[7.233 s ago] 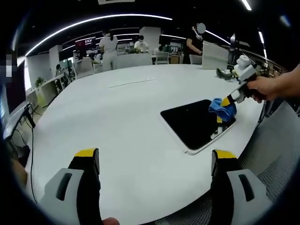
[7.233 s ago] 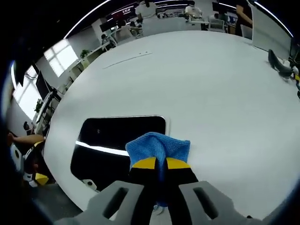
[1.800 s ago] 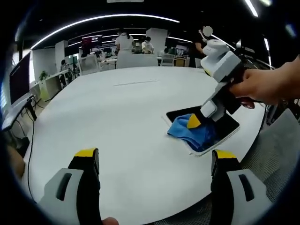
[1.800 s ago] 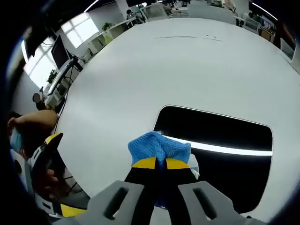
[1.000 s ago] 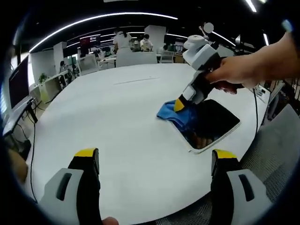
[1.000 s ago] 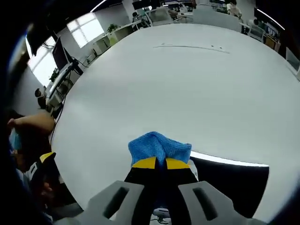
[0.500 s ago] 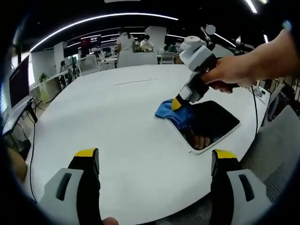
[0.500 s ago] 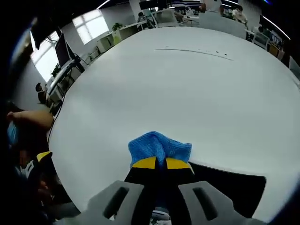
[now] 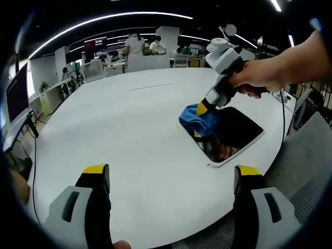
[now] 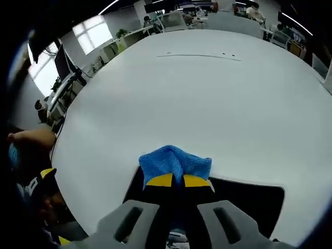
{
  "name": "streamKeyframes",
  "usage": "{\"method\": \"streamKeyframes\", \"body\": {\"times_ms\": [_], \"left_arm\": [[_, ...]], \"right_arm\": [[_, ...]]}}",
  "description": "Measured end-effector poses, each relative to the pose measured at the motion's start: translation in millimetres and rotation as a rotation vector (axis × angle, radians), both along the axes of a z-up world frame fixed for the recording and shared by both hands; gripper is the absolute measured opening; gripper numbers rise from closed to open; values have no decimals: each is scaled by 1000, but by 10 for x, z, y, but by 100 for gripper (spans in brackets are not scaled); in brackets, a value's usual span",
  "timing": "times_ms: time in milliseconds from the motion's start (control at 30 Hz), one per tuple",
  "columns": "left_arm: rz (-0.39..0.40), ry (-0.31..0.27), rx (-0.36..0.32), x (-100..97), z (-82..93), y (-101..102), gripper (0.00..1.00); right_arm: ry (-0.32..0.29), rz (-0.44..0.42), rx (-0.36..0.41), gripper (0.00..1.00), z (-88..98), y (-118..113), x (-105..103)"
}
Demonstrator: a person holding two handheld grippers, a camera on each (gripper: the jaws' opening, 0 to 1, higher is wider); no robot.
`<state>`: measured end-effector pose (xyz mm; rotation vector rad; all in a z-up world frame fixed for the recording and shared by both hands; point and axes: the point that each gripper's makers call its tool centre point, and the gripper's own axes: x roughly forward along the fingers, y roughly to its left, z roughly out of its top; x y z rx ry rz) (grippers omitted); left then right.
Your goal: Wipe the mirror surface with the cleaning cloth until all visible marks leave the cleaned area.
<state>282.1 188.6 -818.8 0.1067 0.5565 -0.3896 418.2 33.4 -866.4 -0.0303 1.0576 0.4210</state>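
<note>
A dark rectangular mirror [image 9: 233, 132] with a white frame lies flat on the white table [image 9: 129, 124], right of centre in the left gripper view. My right gripper [image 9: 203, 109], held by a hand, is shut on a blue cleaning cloth [image 9: 199, 118] and presses it on the mirror's far-left corner. In the right gripper view the blue cloth [image 10: 175, 162] bunches above the shut yellow-tipped jaws of my right gripper [image 10: 175, 180], with the mirror [image 10: 249, 203] beneath. My left gripper [image 9: 171, 174] hovers open over the near table edge, holding nothing.
The big round white table has bare surface to the left and beyond the mirror. A thin strip [image 9: 148, 87] lies far across it. Chairs, desks and people [image 9: 134, 45] stand at the back of the office. A mesh chair [image 9: 306, 166] sits at the right.
My right gripper has slid the cloth from just off the mirror's left edge back onto its corner. The left gripper has stayed still and open.
</note>
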Motion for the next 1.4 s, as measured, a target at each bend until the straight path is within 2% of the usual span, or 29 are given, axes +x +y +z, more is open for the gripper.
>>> {"method": "streamKeyframes", "body": {"times_ms": [233, 400, 467, 667, 867, 1133, 1400], "left_arm": [[-14, 5, -2, -15, -2, -30, 99], [-16, 7, 13, -16, -4, -22, 99], [-15, 11, 17, -19, -5, -15, 99], [-18, 8, 18, -16, -6, -11, 99], [-17, 4, 4, -16, 6, -18, 99], [-15, 1, 6, -18, 18, -16, 99], [-19, 1, 12, -17, 17, -32, 99]], "right_arm": [[16, -20, 12, 0, -8, -39, -1], [-1, -13, 7, 0, -7, -38, -24], [21, -47, 16, 0, -15, -43, -45], [41, -60, 29, 0, -40, -58, -114], [50, -43, 50, 0, -6, -51, -356], [27, 12, 35, 0, -11, -44, -612], [37, 37, 41, 0, 7, -64, -845]]}}
